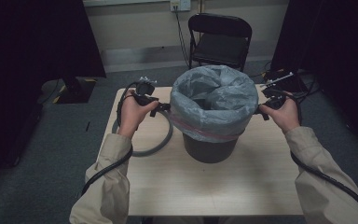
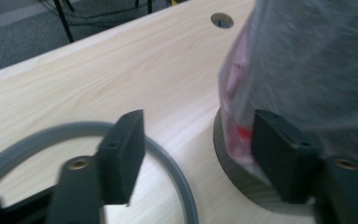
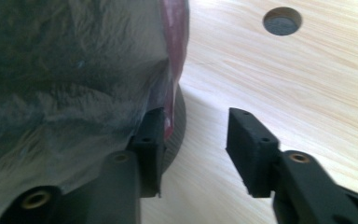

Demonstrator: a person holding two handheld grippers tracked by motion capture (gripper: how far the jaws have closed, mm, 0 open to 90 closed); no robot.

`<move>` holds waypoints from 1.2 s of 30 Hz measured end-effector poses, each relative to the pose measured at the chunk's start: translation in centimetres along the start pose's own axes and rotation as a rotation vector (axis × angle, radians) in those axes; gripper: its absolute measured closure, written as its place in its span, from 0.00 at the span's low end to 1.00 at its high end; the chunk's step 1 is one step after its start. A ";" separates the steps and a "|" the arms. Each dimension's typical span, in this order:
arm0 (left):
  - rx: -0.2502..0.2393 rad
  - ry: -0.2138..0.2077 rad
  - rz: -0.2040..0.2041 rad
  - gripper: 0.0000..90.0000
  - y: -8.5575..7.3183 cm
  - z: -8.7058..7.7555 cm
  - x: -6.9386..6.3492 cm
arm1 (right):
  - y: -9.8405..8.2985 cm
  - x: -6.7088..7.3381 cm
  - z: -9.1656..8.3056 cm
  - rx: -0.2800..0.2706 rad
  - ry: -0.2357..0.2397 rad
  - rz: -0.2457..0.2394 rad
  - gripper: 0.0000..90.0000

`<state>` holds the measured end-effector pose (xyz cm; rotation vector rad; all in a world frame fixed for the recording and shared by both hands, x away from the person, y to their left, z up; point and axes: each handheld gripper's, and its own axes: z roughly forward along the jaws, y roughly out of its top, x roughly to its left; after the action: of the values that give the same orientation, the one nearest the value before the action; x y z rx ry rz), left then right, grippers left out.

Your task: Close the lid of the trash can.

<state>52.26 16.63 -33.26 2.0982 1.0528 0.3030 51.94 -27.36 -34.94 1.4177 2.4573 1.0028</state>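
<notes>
A dark round bin (image 1: 209, 150) stands mid-table, lined with a grey plastic bag (image 1: 214, 100) whose folded-over edge carries a red band (image 1: 200, 130). My left gripper (image 1: 163, 108) is at the bin's left side and my right gripper (image 1: 260, 111) at its right side, both held level with the bag's overhang. The left gripper (image 2: 203, 154) is open, its right jaw against the bag's hem (image 2: 237, 135) and the bin's wall (image 2: 233, 172). Also open, the right gripper (image 3: 198, 149) has its left jaw touching the bag (image 3: 74, 84), and bare table lies between its jaws.
A grey ring (image 1: 161, 144) lies flat on the wooden table (image 1: 242, 186) left of the bin, under my left gripper (image 2: 177, 172). The tabletop has a round hole (image 2: 222, 20) behind the bin. A black folding chair (image 1: 220, 39) stands beyond the table's far edge.
</notes>
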 end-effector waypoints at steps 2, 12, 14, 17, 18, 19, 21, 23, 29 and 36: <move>-0.011 0.003 0.001 0.33 0.0 -0.4 -0.2 | 0.0 -0.1 -0.5 -0.008 0.002 0.006 0.58; 0.008 0.008 -0.003 0.24 -1.8 -1.4 -0.2 | -0.5 0.2 -2.4 -0.011 0.007 -0.003 0.36; 0.014 0.005 -0.004 0.22 -2.3 -1.4 -0.3 | -0.6 0.2 -2.7 -0.003 -0.001 -0.008 0.30; 0.014 0.016 0.005 0.20 -3.2 -1.3 -0.5 | -0.7 0.0 -3.3 0.010 -0.004 -0.007 0.24; 0.008 0.019 0.005 0.19 -3.6 -1.2 -0.6 | -0.7 0.0 -3.5 0.009 -0.010 -0.007 0.23; 0.010 0.014 0.009 0.19 -4.0 -1.1 -0.6 | -0.6 0.0 -3.8 0.007 -0.010 -0.008 0.22; 0.016 0.017 0.017 0.19 -4.8 -0.9 -0.8 | -0.6 -0.1 -4.3 0.002 -0.017 -0.011 0.20; 0.023 0.011 0.013 0.19 -5.8 -0.5 -0.9 | -0.4 -0.1 -5.0 0.005 -0.015 -0.020 0.18; 0.052 -0.023 -0.025 0.19 -9.1 1.1 -1.4 | 0.0 0.1 -6.5 0.003 -0.007 -0.042 0.18; 0.063 -0.041 -0.016 0.19 -11.7 2.2 -2.6 | 0.7 0.5 -7.7 0.000 -0.017 -0.062 0.18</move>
<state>44.85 17.89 -42.83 2.1414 1.0674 0.2204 48.92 -30.37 -28.50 1.3351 2.4733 0.9736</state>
